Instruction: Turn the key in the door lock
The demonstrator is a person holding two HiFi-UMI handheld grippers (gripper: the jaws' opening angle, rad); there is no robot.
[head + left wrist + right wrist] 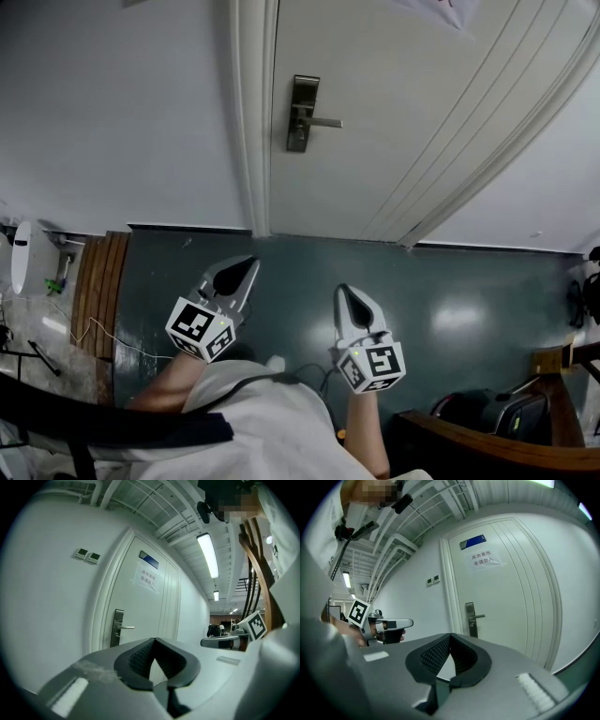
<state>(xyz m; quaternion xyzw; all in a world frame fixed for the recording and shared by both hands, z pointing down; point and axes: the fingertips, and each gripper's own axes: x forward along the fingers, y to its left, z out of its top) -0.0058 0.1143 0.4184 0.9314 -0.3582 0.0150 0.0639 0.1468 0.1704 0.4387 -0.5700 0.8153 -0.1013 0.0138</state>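
White shirt [253, 412], grey left gripper [251, 263], matching right gripper [342, 290], black-and-white marker cubes [200, 328]

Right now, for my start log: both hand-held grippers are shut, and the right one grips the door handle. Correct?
Both are shut, but the right hand-held gripper grips nothing: the head view shows it, like the left hand-held gripper, well short of the door handle.
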